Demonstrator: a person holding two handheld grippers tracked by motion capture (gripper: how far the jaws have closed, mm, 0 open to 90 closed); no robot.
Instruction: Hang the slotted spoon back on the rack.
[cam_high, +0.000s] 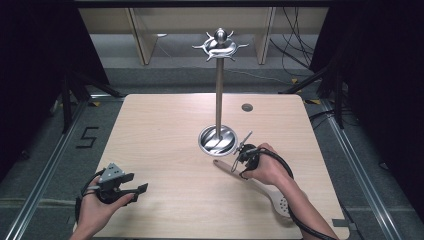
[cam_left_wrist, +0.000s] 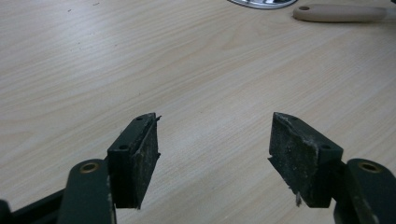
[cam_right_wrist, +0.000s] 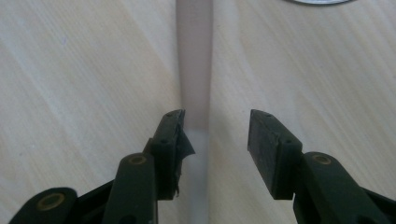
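- The right hand (cam_high: 267, 167) reaches in from about 5 o'clock, forearm angled across the pale wooden table (cam_high: 165, 130), wrist bent so the right gripper (cam_high: 243, 148) points toward 11 o'clock at the stand's base.
- In the right gripper view, the right gripper (cam_right_wrist: 215, 133) has its jaws spread apart and hangs over the handle of a pale wooden slotted spatula (cam_right_wrist: 195, 70); the left pad (cam_right_wrist: 173, 135) sits at the handle's edge, the other clear of it, and whether it touches cannot be told.
- From the high view, the spatula (cam_high: 272, 192) lies diagonally, handle end at 10 o'clock near the stand, perforated blade toward 4 o'clock beside the forearm.
- A tall polished metal utensil stand with a round dished base and hooked crown (cam_high: 219, 90) rises at table centre; its base rim edges the top of both gripper views.
- The left hand (cam_high: 100, 207) rests at 7 o'clock near the table's front edge, holding the left gripper (cam_high: 135, 182) pointing toward 3 o'clock.
- The left gripper view shows the left gripper (cam_left_wrist: 215, 140) released, jaws wide, empty, bare tabletop between worn pads (cam_left_wrist: 147, 149), and the spatula's handle end with its hanging hole (cam_left_wrist: 338, 13) far ahead.
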